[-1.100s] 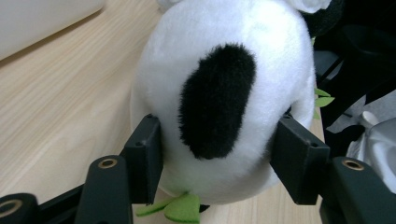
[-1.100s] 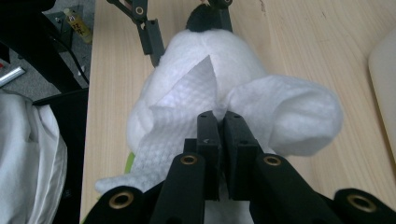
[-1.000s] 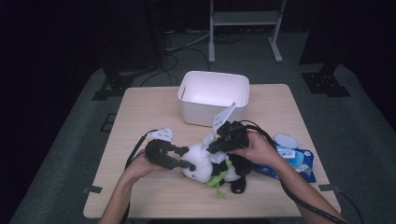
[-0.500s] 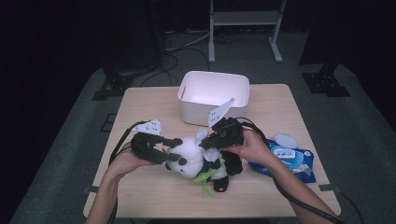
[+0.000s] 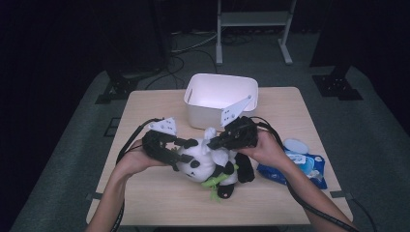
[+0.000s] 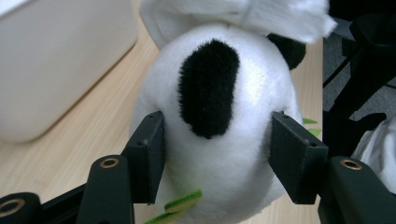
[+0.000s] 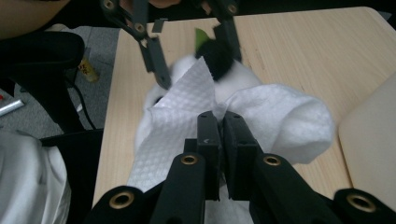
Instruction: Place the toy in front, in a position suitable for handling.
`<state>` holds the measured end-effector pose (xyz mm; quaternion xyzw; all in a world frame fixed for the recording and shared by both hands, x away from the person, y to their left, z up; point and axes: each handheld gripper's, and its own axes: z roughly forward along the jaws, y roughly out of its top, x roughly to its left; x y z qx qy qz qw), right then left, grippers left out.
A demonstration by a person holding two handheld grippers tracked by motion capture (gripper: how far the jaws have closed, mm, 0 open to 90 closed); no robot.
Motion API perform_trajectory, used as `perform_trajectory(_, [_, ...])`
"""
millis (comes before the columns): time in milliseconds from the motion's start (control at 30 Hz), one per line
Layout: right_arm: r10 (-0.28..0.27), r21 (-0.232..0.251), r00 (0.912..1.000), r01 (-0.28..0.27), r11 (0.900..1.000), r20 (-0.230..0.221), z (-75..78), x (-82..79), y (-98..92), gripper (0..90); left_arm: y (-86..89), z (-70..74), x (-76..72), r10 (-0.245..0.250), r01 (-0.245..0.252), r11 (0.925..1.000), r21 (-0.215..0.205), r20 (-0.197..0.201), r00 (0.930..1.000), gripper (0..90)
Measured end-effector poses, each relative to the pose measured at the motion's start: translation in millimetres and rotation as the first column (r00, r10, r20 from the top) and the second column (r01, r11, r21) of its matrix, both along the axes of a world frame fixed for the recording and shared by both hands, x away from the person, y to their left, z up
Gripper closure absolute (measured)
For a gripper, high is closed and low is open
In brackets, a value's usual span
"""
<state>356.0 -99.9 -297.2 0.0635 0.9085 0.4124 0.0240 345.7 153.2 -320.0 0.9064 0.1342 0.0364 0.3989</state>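
Observation:
A black-and-white panda plush (image 5: 203, 165) with green felt leaves lies at the front middle of the wooden table (image 5: 145, 116). My left gripper (image 5: 185, 154) comes in from the left. Its pads (image 6: 150, 150) press on both sides of the panda's head (image 6: 215, 116); the jaws have just eased open slightly with the head still between them. My right gripper (image 5: 215, 142) is shut on a white wipe (image 7: 275, 121) bunched over the top of the plush. In the right gripper view the left gripper (image 7: 191, 51) shows beyond the wipe.
A white plastic bin (image 5: 220, 99) stands just behind the plush. A blue pack of wipes (image 5: 297, 162) lies at the right, partly under the right forearm. Cables trail from both grippers over the front edge. The left side of the table is bare wood.
Both grippers have risen a little, bringing the panda's head and the wipe up with them. The plush has shifted slightly left and away from the front edge.

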Motion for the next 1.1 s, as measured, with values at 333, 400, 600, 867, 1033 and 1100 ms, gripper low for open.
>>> perform_trajectory(333, [-0.062, -0.083, 0.9974, 0.058, 0.995, -0.037, -21.2, -1.7, -37.3, 85.2, -23.8, 8.1, 3.6, -0.017, 0.016, 0.9994, 0.029, 0.019, 0.9997, 39.0])
perform_trajectory(400, [-0.087, -0.136, 0.9951, 0.080, 0.987, -0.046, -31.5, -0.5, -42.2, 85.2, -26.2, 9.0, 4.1, -0.025, 0.024, 0.9993, 0.028, 0.020, 0.9995, 38.9])
perform_trajectory(600, [-0.103, -0.111, 0.9901, 0.092, 0.989, -0.096, -43.6, 2.8, -56.0, 85.8, -34.4, 11.9, 3.9, -0.039, 0.038, 0.9991, 0.020, 0.032, 0.9987, 36.3])
perform_trajectory(867, [-0.113, -0.112, 0.9877, 0.100, 0.989, -0.109, -49.1, 2.6, -66.8, 86.1, -25.5, 6.1, 6.1, -0.010, 0.010, 0.9998, -0.017, 0.012, 0.9999, 26.6])
perform_trajectory(1033, [-0.129, -0.111, 0.9840, 0.116, 0.987, -0.123, -52.2, 3.3, -75.3, 86.1, -22.6, -8.8, 13.2, -0.008, 0.006, 0.9994, -0.034, -0.052, 0.9986, 17.0])
perform_trajectory(1100, [-0.130, -0.108, 0.9826, 0.116, 0.987, -0.133, -53.1, 2.7, -77.0, 86.1, -22.8, -14.0, 16.1, -0.014, 0.010, 0.9986, -0.052, -0.086, 0.9962, 12.4])
